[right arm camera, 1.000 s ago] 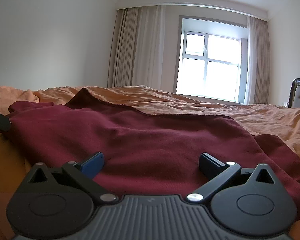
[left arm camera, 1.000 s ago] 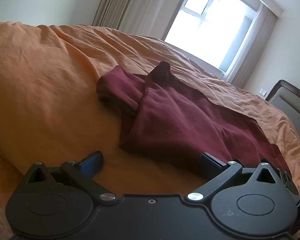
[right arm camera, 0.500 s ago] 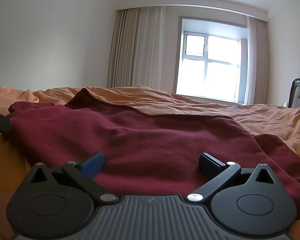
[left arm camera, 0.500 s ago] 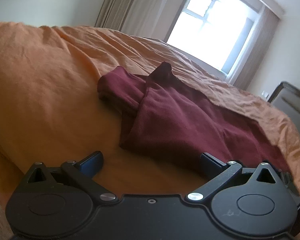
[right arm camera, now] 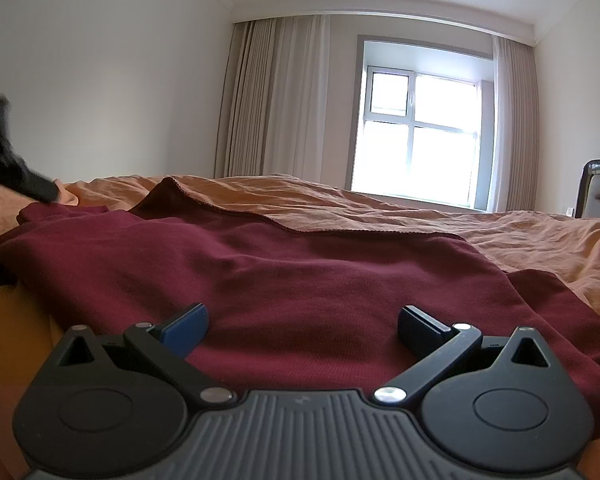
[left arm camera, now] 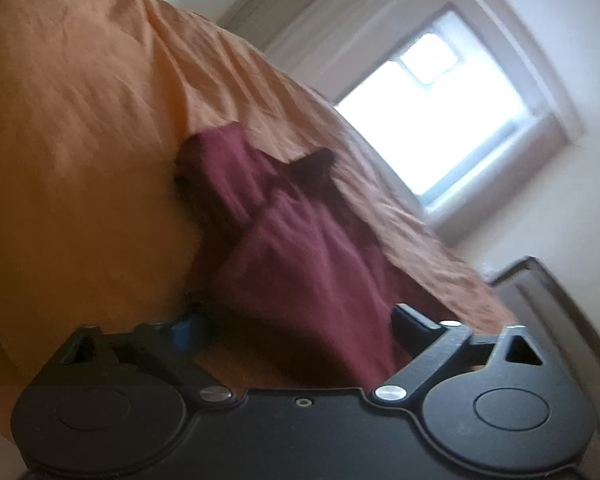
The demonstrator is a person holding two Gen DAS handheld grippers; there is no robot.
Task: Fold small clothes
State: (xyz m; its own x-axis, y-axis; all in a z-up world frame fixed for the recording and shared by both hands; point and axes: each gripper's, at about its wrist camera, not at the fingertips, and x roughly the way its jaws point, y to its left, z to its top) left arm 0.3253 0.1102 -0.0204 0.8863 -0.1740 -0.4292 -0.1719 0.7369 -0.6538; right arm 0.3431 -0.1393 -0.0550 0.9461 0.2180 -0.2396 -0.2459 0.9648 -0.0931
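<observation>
Left gripper (left arm camera: 296,326) rolled sideways, fingers spread; soft maroon garment (right arm camera: 284,280) between right gripper (right arm camera: 302,322) spread fingers.

Both wrist views low over bed (right arm camera: 500,232), facing window (right arm camera: 420,136); left tilted, blurred; share maroon garment (right arm camera: 300,280).

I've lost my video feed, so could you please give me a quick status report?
Left gripper open, nothing held. Right gripper open, low over maroon garment. Garment rumpled on orange bedding. Nothing in the way.
</observation>
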